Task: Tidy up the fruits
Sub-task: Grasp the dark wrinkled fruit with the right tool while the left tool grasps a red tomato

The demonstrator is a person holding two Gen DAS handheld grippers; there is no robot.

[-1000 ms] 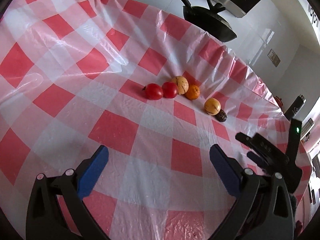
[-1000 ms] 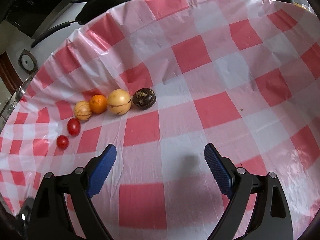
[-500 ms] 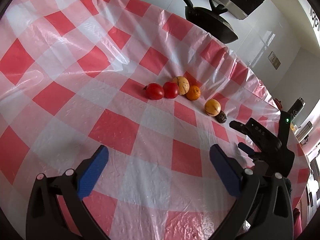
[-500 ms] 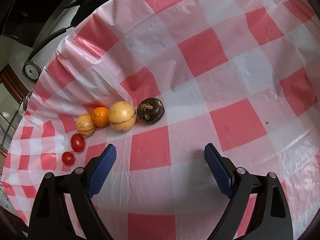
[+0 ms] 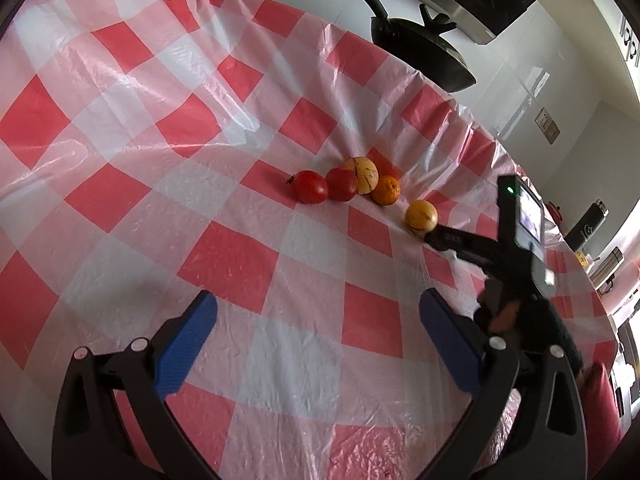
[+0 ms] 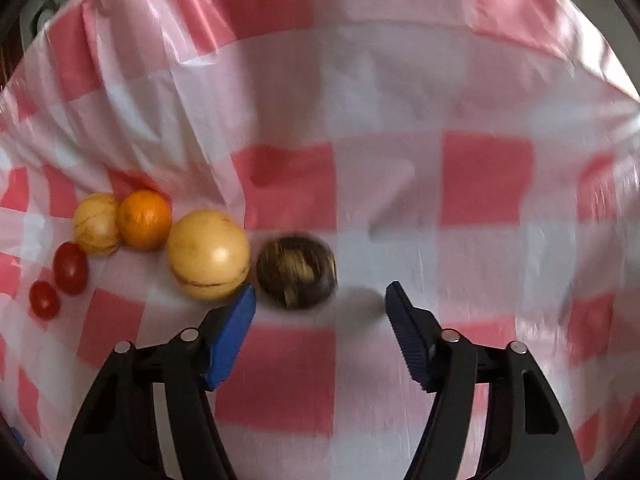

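Dark fruit [image 6: 297, 272] sitting at right end of fruit row on checked cloth [image 6: 480, 184], just beside big yellow fruit [image 6: 208, 254]. My right gripper [image 6: 320, 300] reaching it, jaws just been closing, pads still apart, not pressing; fruit just ahead of tips. My left gripper [image 5: 318, 312] hovering wide apart over cloth, holding nothing. Orange [image 6: 145, 218] and tomatoes [image 6: 70, 267] lying further left.

Left wrist view: sits behind left claw [image 5: 316, 344], looks forward and down across checkered desk [image 5: 224, 256], fruit row [image 5: 360, 188] mid-distance, dark pan [image 5: 420, 52] and wall beyond. Right claw [image 5: 436, 236] enters this view from right. Right wrist view: behind right claw [image 6: 320, 296], steeper downward look, much nearer, dark fruit [image 6: 296, 272] just ahead, picture blurred. Both views share fruit row [image 6: 132, 240] and cloth around it.
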